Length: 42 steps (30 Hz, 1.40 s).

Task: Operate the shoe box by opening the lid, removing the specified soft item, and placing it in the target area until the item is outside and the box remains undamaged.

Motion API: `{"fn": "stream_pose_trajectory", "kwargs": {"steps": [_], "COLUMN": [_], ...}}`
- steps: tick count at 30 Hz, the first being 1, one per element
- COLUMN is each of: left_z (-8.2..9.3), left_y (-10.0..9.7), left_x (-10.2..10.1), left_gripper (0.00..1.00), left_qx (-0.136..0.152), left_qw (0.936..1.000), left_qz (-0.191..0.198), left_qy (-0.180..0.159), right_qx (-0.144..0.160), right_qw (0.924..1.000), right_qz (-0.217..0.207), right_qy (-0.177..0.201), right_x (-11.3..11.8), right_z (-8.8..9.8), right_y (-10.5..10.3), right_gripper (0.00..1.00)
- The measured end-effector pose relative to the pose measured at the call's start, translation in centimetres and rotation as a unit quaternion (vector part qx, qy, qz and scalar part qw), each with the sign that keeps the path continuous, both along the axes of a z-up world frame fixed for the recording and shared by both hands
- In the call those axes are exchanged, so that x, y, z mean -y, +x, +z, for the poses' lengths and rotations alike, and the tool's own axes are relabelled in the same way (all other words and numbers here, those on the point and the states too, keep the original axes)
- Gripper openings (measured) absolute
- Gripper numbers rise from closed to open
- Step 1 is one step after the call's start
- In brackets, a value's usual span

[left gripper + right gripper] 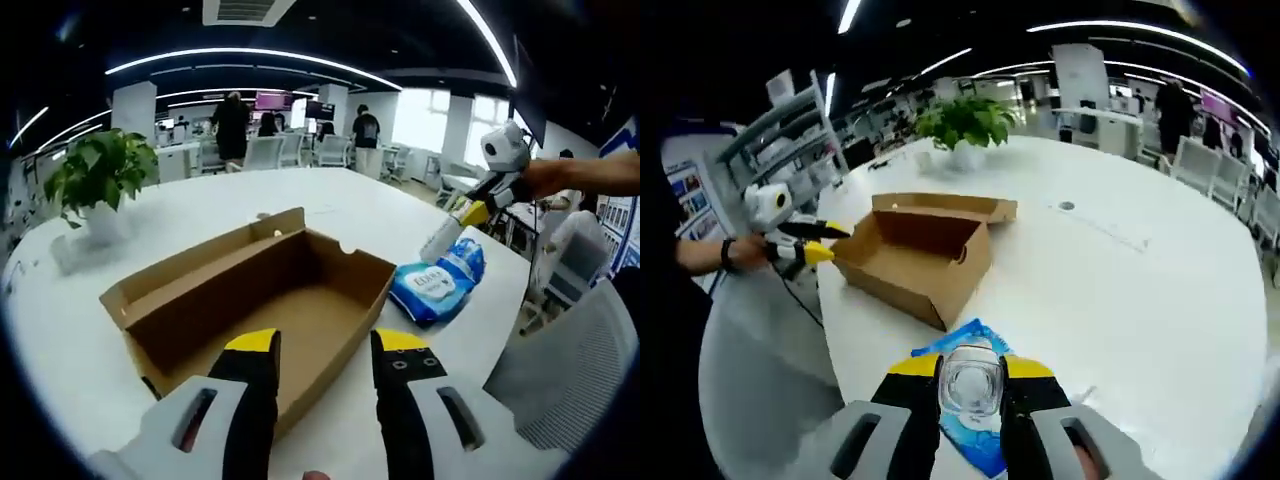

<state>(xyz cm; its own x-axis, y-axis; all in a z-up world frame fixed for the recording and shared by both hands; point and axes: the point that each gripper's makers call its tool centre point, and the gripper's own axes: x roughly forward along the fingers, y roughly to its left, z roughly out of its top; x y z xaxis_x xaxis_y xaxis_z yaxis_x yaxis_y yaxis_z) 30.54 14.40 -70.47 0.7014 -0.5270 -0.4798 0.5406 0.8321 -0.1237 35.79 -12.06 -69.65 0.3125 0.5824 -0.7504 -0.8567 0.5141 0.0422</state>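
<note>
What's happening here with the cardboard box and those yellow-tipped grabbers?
A person is working with two hand-held grippers at a white table. The cardboard shoe box lies open and looks empty, with the left gripper at its near edge, jaws apart. The soft item, a blue pack of wet wipes, lies on the table beside the box. The right gripper is down at the pack; whether it grips it is unclear. A potted plant stands nearby.

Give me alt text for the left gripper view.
An open, empty cardboard shoe box sits on a white table ahead of the left gripper. To its right, the right gripper reaches a blue wipes pack.
</note>
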Motion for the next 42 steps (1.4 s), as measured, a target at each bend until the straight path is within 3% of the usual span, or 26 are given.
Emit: {"fn": "stream_pose_trajectory", "kwargs": {"steps": [5, 11, 15, 25, 42], "left_z": [-0.1, -0.3, -0.4, -0.8, -1.1], "left_y": [0.1, 0.0, 0.0, 0.3, 0.2], "left_x": [-0.3, -0.3, -0.2, -0.6, -0.5], "left_gripper": [0.36, 0.36, 0.36, 0.35, 0.36], "left_qx": [-0.003, -0.006, -0.007, -0.012, -0.017], "left_qw": [1.0, 1.0, 1.0, 0.9999, 0.9998], "left_qz": [0.004, 0.005, 0.002, 0.006, 0.006], "left_qy": [-0.002, -0.002, 0.001, 0.0, -0.002], "right_qx": [0.031, 0.044, 0.042, 0.015, -0.012], "right_qw": [0.9913, 0.9706, 0.9519, 0.9357, 0.922], "right_qz": [0.094, 0.173, 0.216, 0.245, 0.265], "right_qy": [-0.087, -0.161, -0.213, -0.253, -0.282], "right_x": [0.8, 1.4, 2.0, 3.0, 4.1], "right_z": [-0.6, -1.2, -2.2, -4.9, -6.9], "right_y": [1.7, 3.6, 4.2, 4.8, 4.8], "right_gripper": [0.18, 0.18, 0.18, 0.18, 0.18]}}
